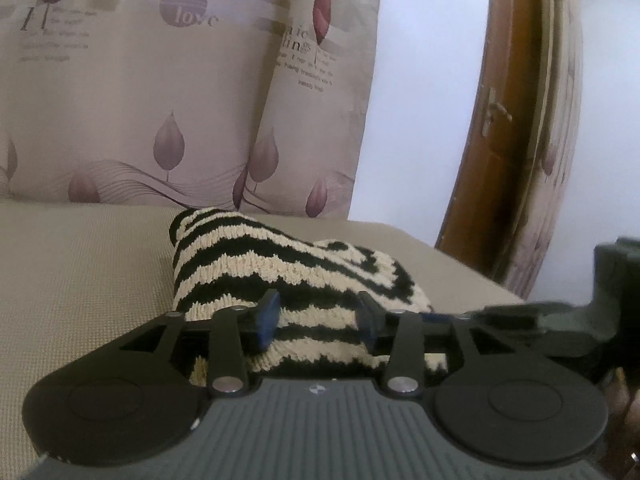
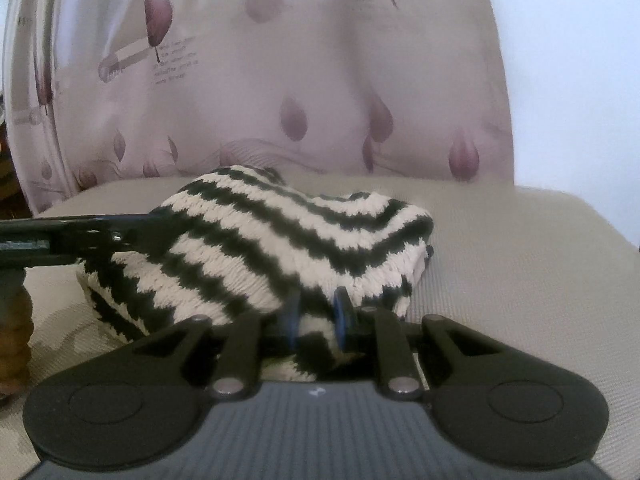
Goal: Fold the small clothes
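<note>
A black-and-cream striped knit garment (image 1: pixel 280 256) lies bunched on a beige woven seat (image 1: pixel 80 272). In the left wrist view my left gripper (image 1: pixel 318 316) straddles its near edge. The blue pads (image 1: pixel 269 314) stand well apart, with loose knit lying between them. In the right wrist view my right gripper (image 2: pixel 317 316) is shut on a fold of the same garment (image 2: pixel 280 240) at its near edge, the pads close together on the cloth. The left gripper's black body (image 2: pixel 80 236) reaches in from the left against the garment's side.
A pale curtain with purple leaf prints (image 1: pixel 160 120) hangs right behind the seat (image 2: pixel 520 260). A brown wooden door with a handle (image 1: pixel 500 140) and a white wall stand at the right. Part of a hand (image 2: pixel 14 340) shows at the left edge.
</note>
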